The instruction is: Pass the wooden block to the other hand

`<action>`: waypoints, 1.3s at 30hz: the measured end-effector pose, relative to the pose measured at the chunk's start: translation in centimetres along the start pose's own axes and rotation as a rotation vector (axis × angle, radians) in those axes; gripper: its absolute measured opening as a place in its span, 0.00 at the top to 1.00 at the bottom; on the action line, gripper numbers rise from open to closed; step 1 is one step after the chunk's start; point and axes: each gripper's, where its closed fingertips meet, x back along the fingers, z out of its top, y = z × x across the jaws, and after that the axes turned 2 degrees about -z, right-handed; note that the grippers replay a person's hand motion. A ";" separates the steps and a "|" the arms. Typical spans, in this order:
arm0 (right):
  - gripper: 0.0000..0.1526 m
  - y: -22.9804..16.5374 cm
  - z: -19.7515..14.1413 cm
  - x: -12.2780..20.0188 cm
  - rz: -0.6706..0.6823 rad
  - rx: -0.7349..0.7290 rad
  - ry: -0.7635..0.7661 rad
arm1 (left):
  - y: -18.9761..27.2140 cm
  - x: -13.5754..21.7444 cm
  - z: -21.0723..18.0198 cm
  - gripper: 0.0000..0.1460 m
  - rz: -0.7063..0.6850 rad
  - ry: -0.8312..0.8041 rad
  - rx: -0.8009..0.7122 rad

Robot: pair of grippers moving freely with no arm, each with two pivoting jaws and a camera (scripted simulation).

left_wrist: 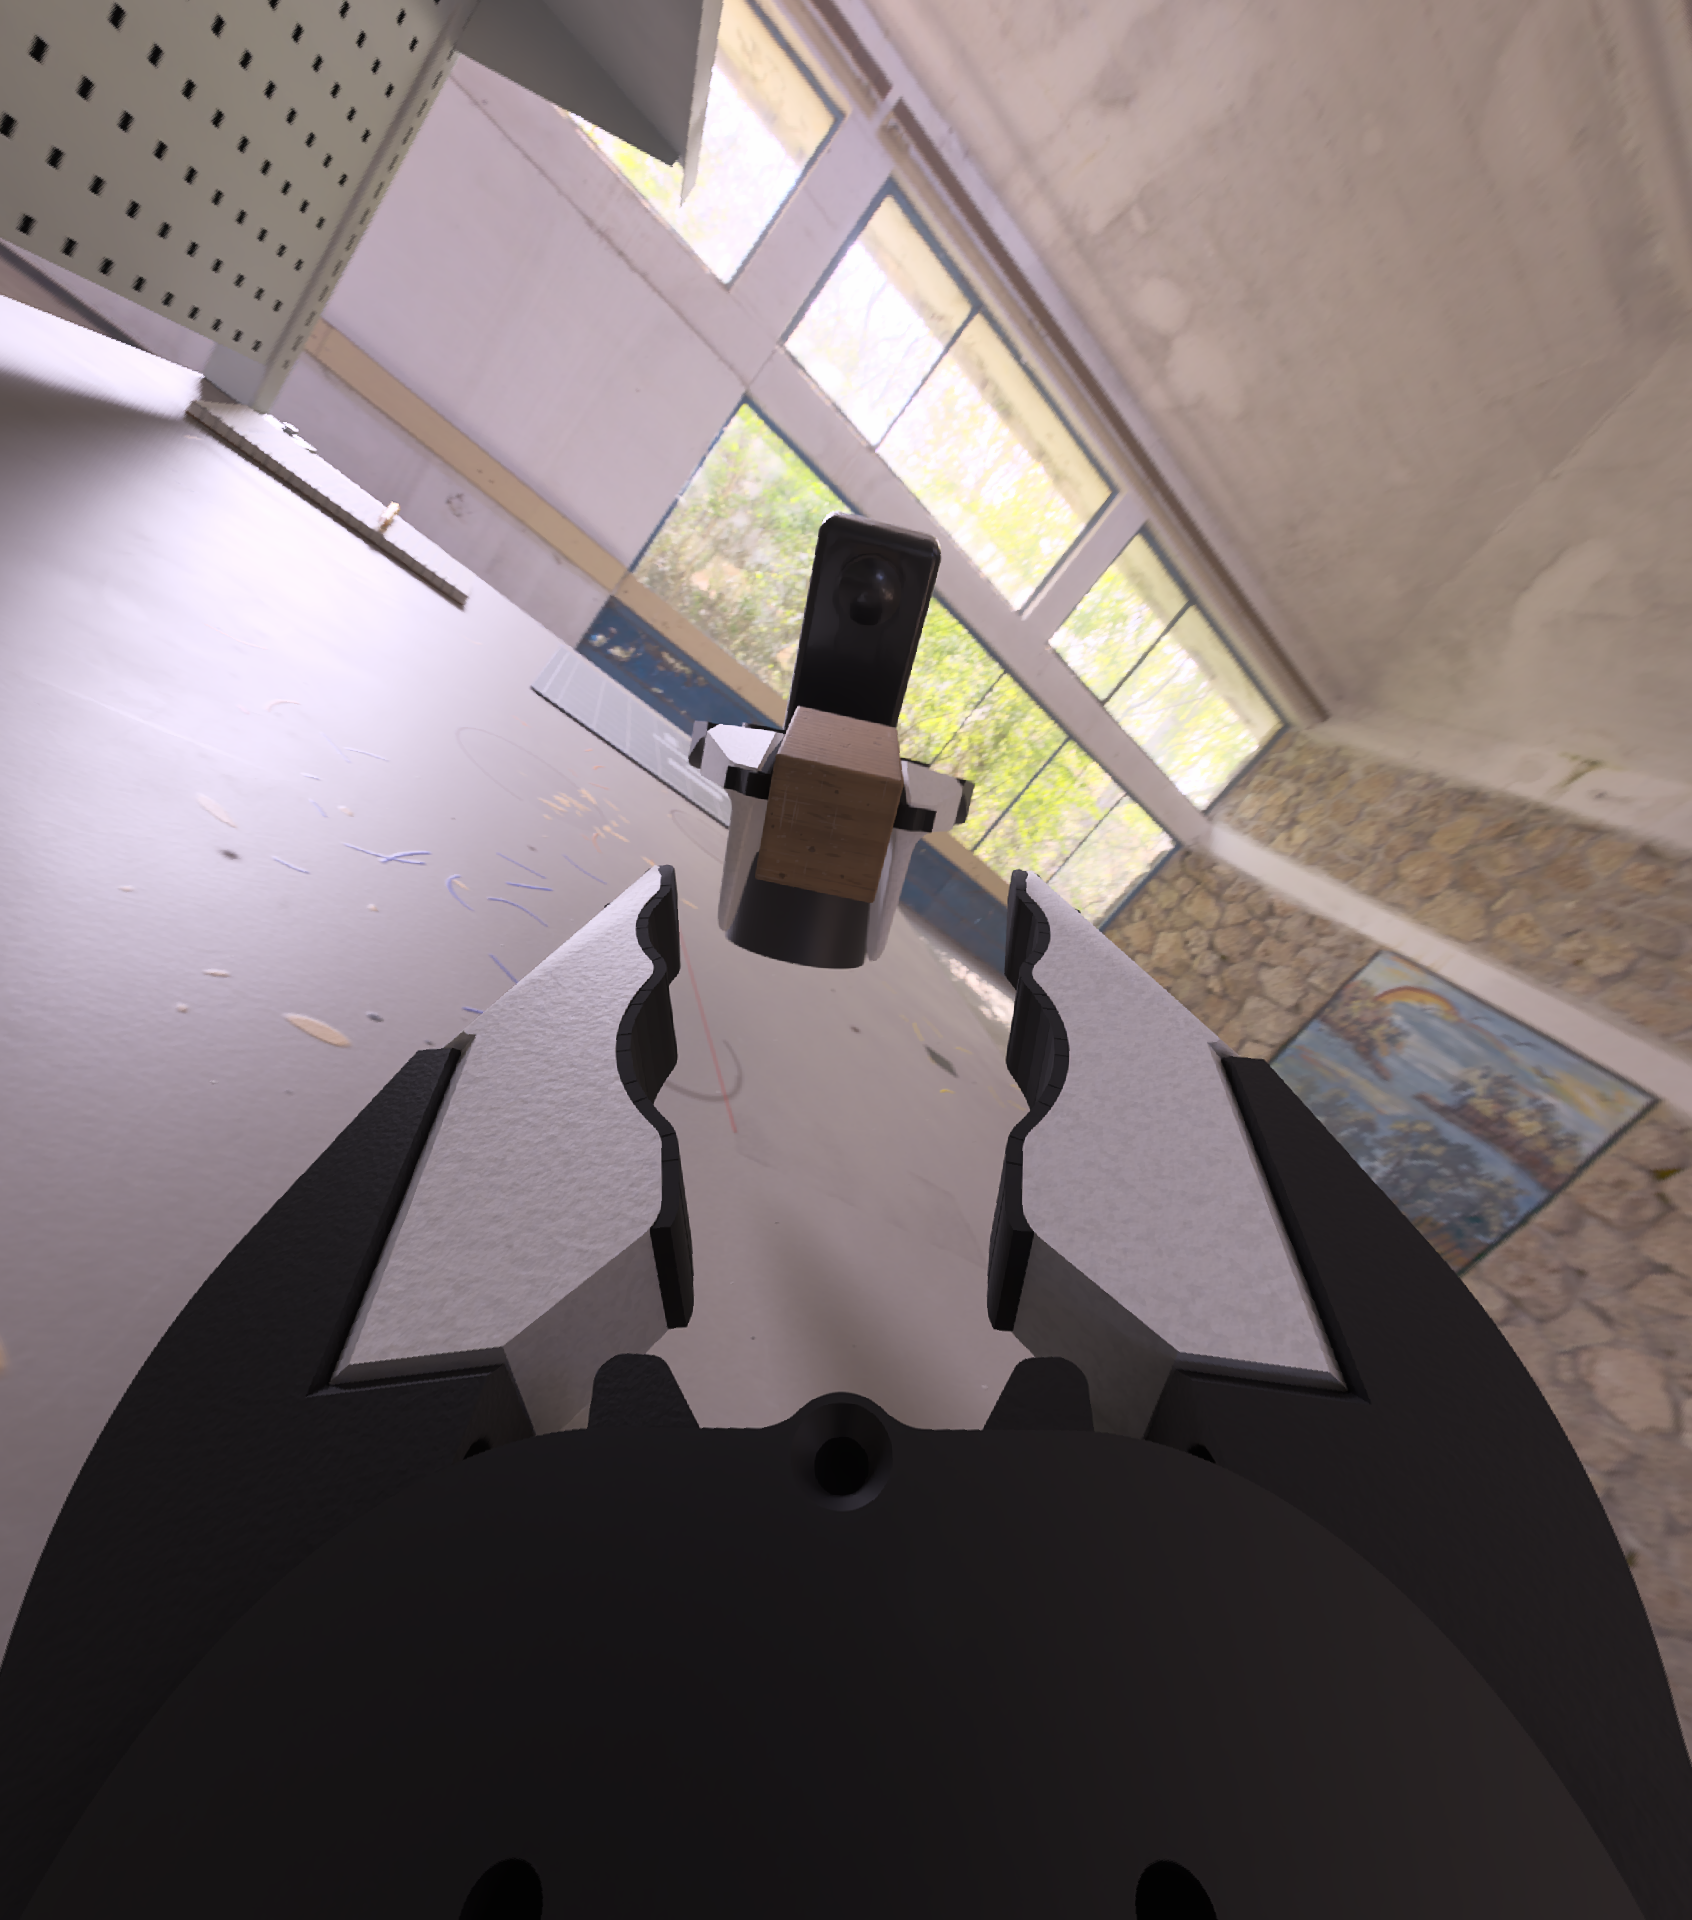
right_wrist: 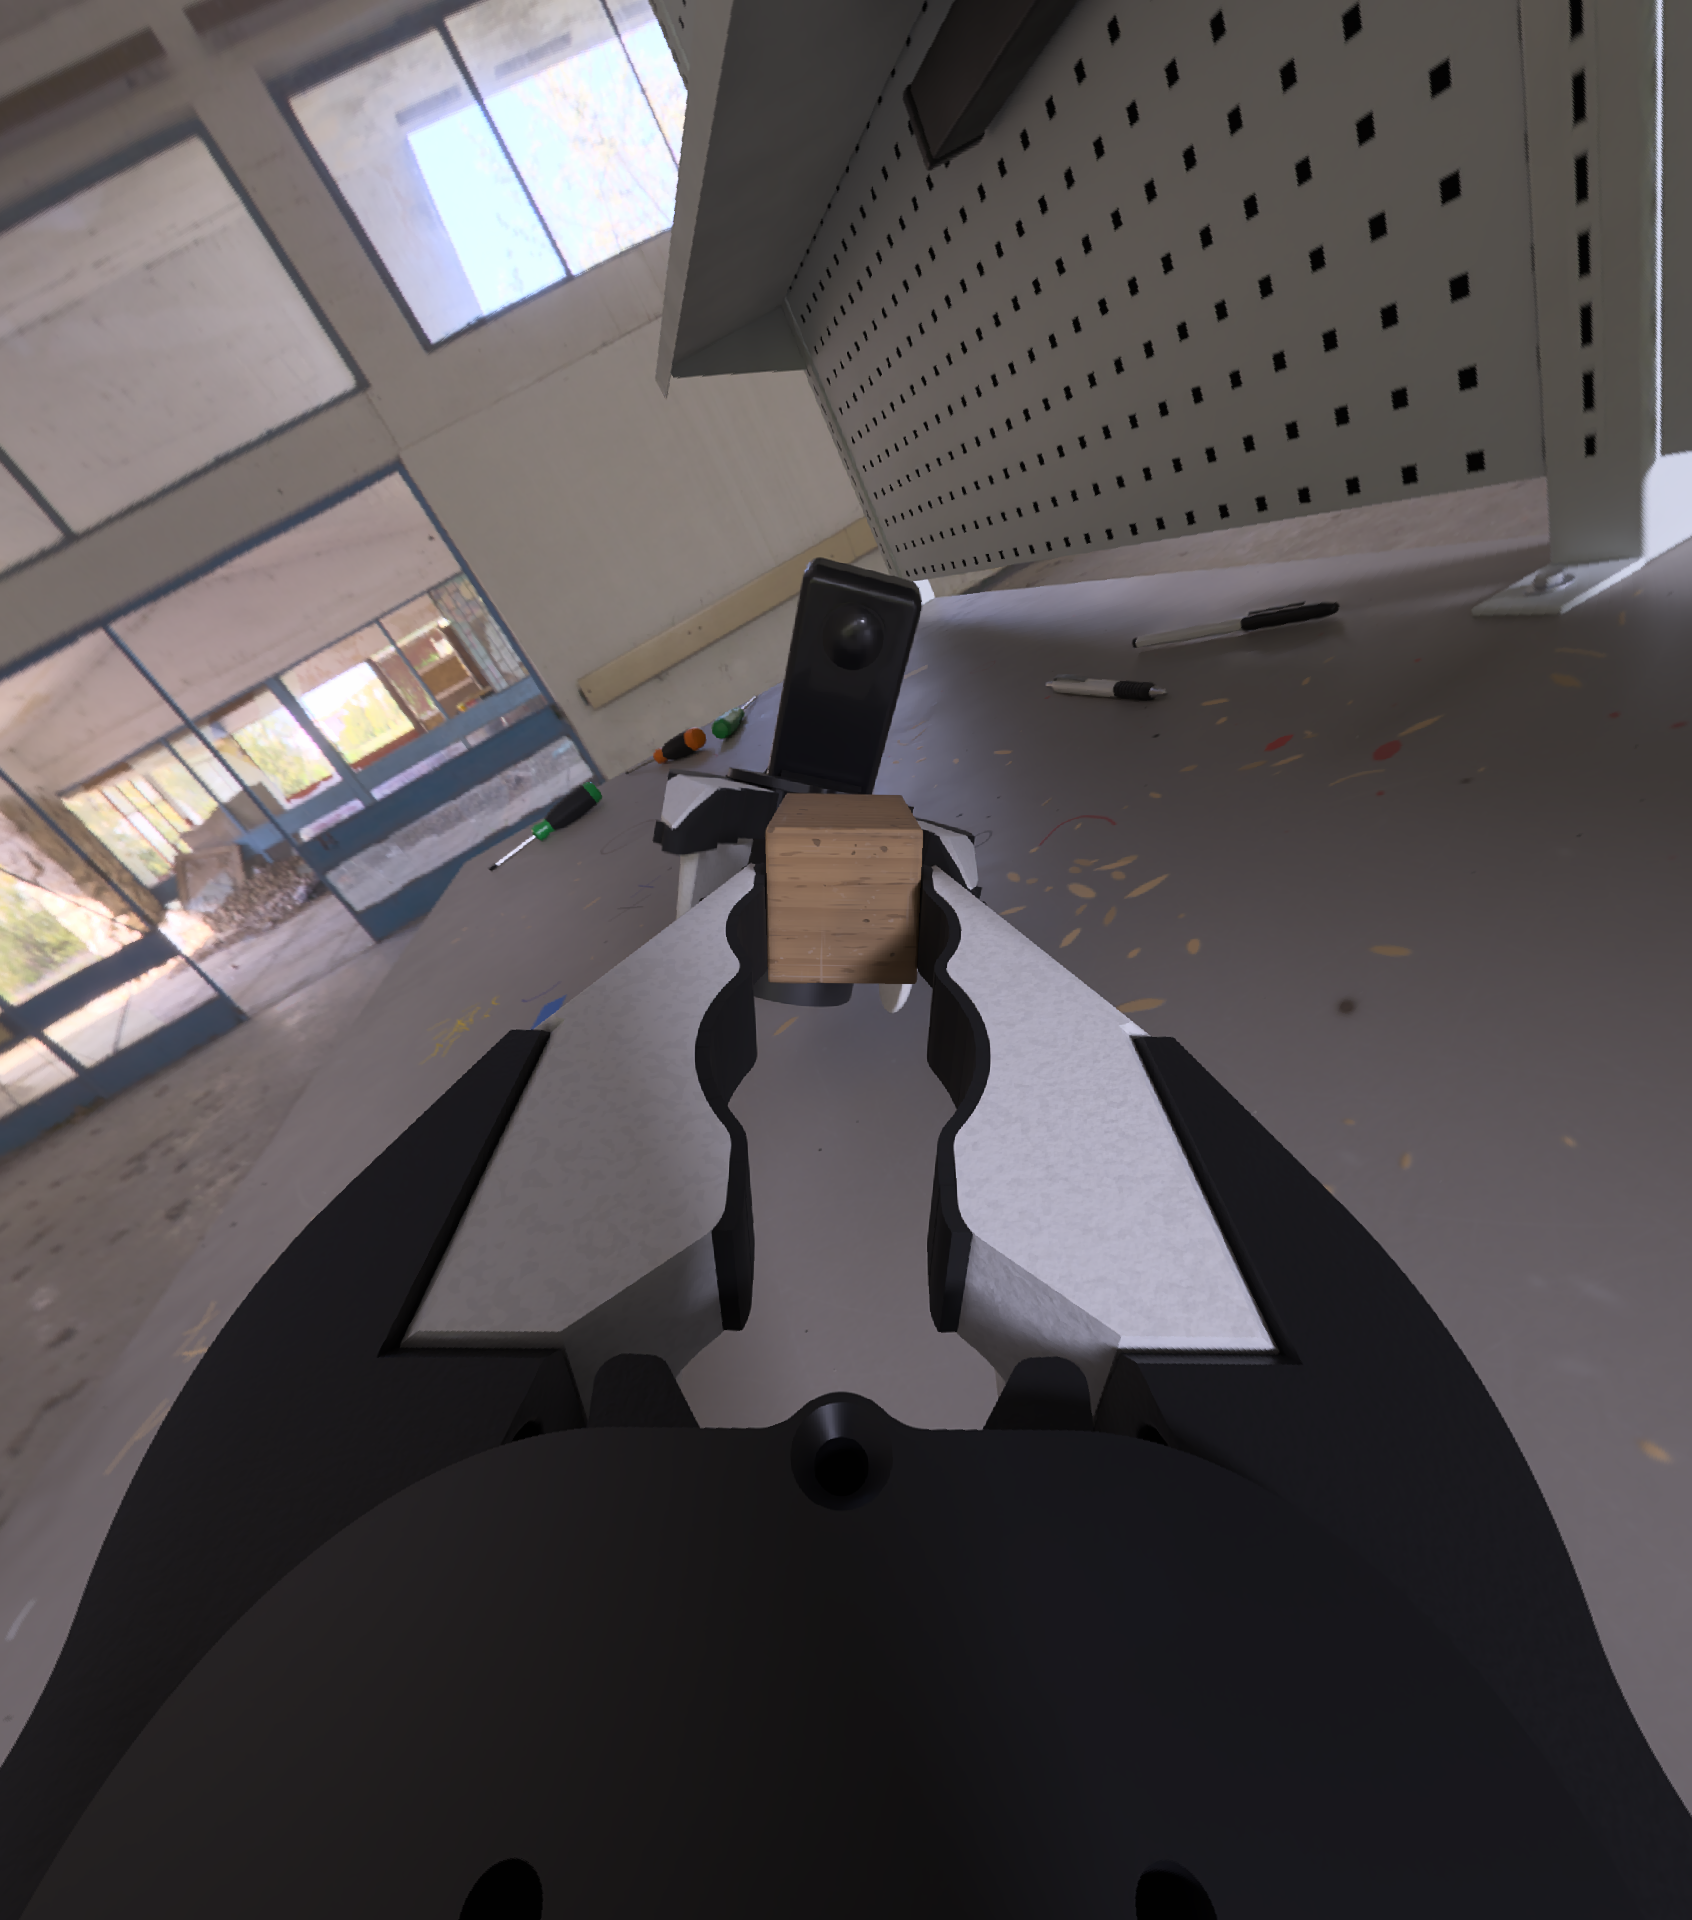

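My right claw [right_wrist: 842, 914] is clamped on the wooden block [right_wrist: 843, 889], held clear above the worktop [right_wrist: 1341, 1039] and pointed at my left claw [left_wrist: 842, 914], whose fingers are spread wide just short of the block, lined up to take it.

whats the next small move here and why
Probably ease the left gripper straight forward. The right gripper is shut on the wooden block, while the left one is open, facing the block but short of it, so nothing sits between its fingers.
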 end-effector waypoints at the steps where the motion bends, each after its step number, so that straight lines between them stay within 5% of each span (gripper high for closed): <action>1: 0.82 0.1 0.0 0.0 0.002 -0.019 0.000 | -0.1 -0.1 -0.1 0.57 0.015 -0.007 -0.016; 8: 0.82 0.2 -0.4 -0.3 0.036 -0.142 -0.015 | -0.3 -0.5 -0.6 0.55 0.140 -0.069 -0.245; 16: 0.82 0.5 -0.6 -0.3 0.030 -0.166 -0.023 | -0.3 -0.7 -0.2 0.32 0.255 -0.053 -0.475; 20: 0.82 0.5 -1.0 -0.4 0.060 -0.242 -0.044 | 0.2 -0.9 -0.1 0.29 0.304 -0.074 -0.659; 27: 0.82 0.1 -1.3 -0.3 0.185 -0.497 -0.062 | 0.1 -1.5 -1.6 0.46 0.394 -0.201 -0.973; 39: 0.82 0.7 -3.0 -0.3 0.227 -0.782 -0.138 | -0.9 -1.6 -2.2 0.64 0.461 -0.257 -1.038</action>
